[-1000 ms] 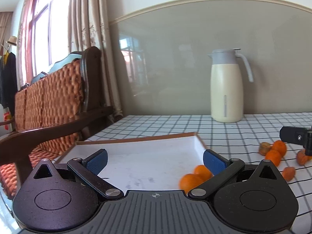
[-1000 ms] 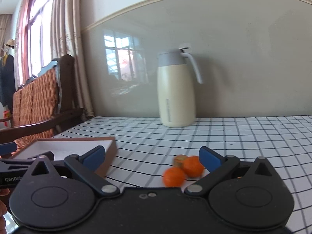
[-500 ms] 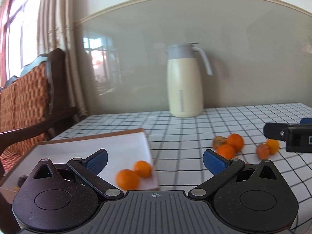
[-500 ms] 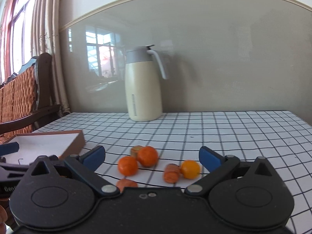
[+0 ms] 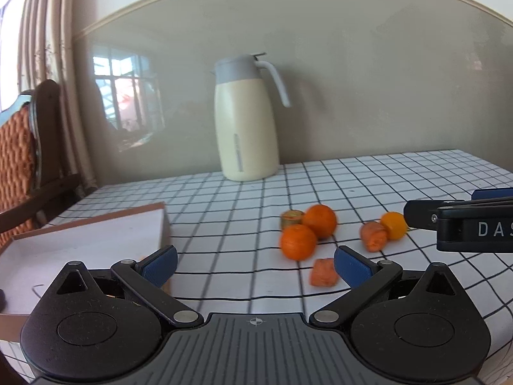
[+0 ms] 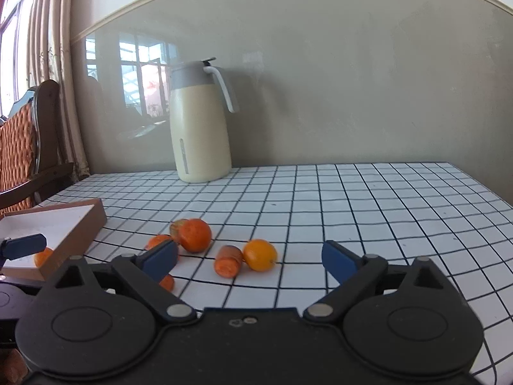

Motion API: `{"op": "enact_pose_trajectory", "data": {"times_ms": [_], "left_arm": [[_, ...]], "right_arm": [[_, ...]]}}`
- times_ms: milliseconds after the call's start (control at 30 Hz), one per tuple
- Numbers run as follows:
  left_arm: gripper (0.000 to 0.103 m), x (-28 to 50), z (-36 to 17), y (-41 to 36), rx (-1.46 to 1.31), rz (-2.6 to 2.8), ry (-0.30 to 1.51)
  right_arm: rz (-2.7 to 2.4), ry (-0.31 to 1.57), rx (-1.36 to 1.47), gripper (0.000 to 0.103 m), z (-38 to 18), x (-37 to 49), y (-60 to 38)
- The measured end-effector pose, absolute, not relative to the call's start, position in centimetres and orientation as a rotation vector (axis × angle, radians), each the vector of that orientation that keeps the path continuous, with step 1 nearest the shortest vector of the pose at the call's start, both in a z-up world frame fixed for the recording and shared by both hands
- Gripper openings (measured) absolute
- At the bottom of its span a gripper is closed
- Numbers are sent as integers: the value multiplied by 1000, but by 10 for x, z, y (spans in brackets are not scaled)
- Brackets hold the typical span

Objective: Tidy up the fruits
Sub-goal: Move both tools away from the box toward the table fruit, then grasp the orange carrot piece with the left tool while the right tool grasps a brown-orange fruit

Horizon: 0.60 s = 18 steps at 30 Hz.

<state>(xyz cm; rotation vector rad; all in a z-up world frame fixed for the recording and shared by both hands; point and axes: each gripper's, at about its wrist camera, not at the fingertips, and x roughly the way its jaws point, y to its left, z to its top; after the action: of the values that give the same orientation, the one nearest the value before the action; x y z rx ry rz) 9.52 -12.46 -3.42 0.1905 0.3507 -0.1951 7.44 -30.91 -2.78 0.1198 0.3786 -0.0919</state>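
Loose on the checked tablecloth lie two oranges (image 5: 298, 242) (image 5: 320, 221), a yellow-orange fruit (image 5: 394, 225), two carrot chunks (image 5: 373, 240) (image 5: 323, 272) and a brownish cut piece (image 5: 291, 218). My left gripper (image 5: 255, 264) is open and empty, just short of them. My right gripper (image 6: 250, 258) is open and empty, with the yellow-orange fruit (image 6: 259, 254) and a carrot chunk (image 6: 228, 260) between its fingers' line of sight. A white box with brown walls (image 6: 73, 227) at the left holds an orange (image 6: 43, 255).
A cream thermos jug (image 5: 245, 122) stands at the back by the wall. A wooden chair with an orange cushion (image 5: 16, 157) is beyond the table's left edge. The right gripper's body (image 5: 465, 227) shows at the right of the left wrist view.
Both grippers have swung right, away from the box and towards the loose fruit. Both stayed open and empty.
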Motion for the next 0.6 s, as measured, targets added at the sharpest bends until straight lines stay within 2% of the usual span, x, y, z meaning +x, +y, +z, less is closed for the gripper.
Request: {"op": "enact_pose_trajectory", "data": {"times_ms": [500, 600], "left_arm": [[103, 105, -50, -153, 182, -214, 417], [94, 107, -52, -157, 185, -217, 420]], "right_arm": [[-123, 406, 139, 86, -35, 75, -327], [-124, 414, 141, 83, -36, 78, -328]]}}
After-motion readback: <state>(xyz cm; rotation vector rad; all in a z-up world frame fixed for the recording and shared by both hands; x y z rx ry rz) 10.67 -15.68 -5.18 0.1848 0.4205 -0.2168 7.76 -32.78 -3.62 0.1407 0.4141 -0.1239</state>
